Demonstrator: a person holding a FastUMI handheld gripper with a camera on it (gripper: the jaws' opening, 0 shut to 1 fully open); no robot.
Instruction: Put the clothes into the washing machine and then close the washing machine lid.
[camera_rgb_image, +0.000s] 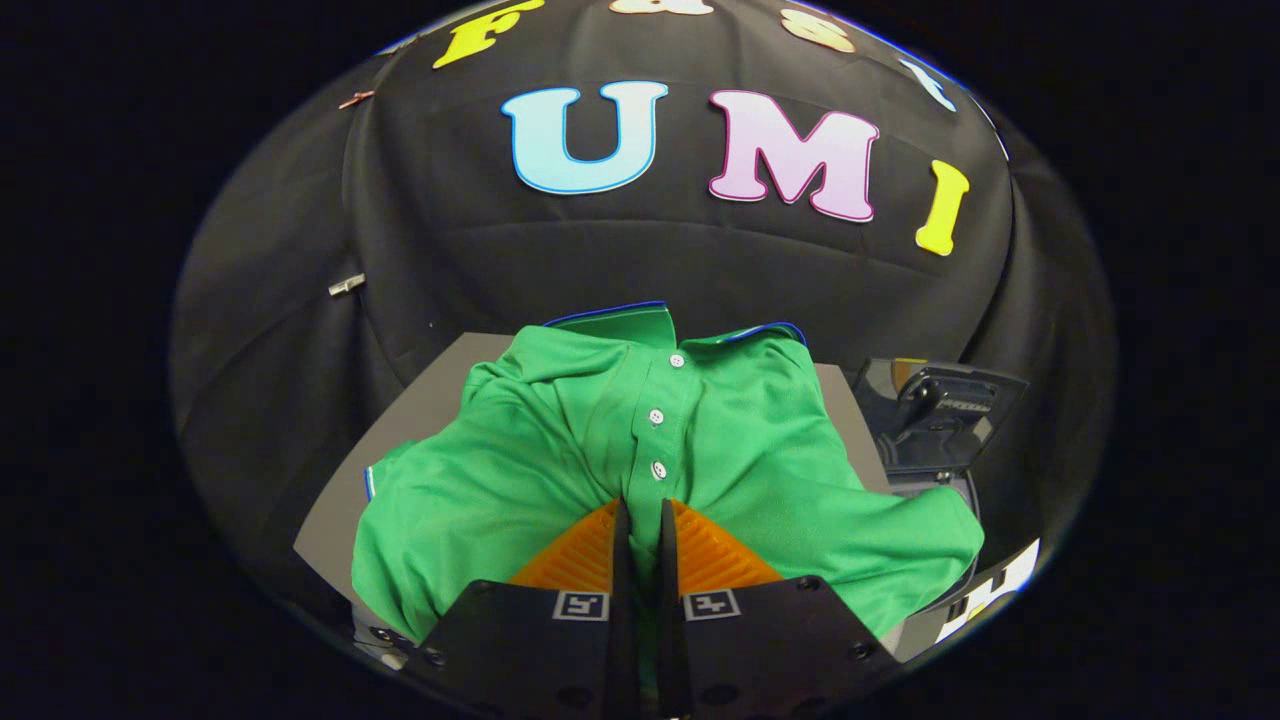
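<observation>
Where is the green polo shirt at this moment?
In the gripper view, the green polo shirt lies spread on the grey tabletop, left of the dark open-lidded washing machine; the tool pinches its fabric below the buttons.

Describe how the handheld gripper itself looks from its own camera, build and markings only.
The gripper has two narrow fingers running forward side by side, each backed by a ribbed, wedge-shaped pad. Behind them sit two dark, angular housing blocks with round screw heads along their edges. Each block carries a small square black-and-white fiducial marker near the finger base. No cables are visible.
</observation>
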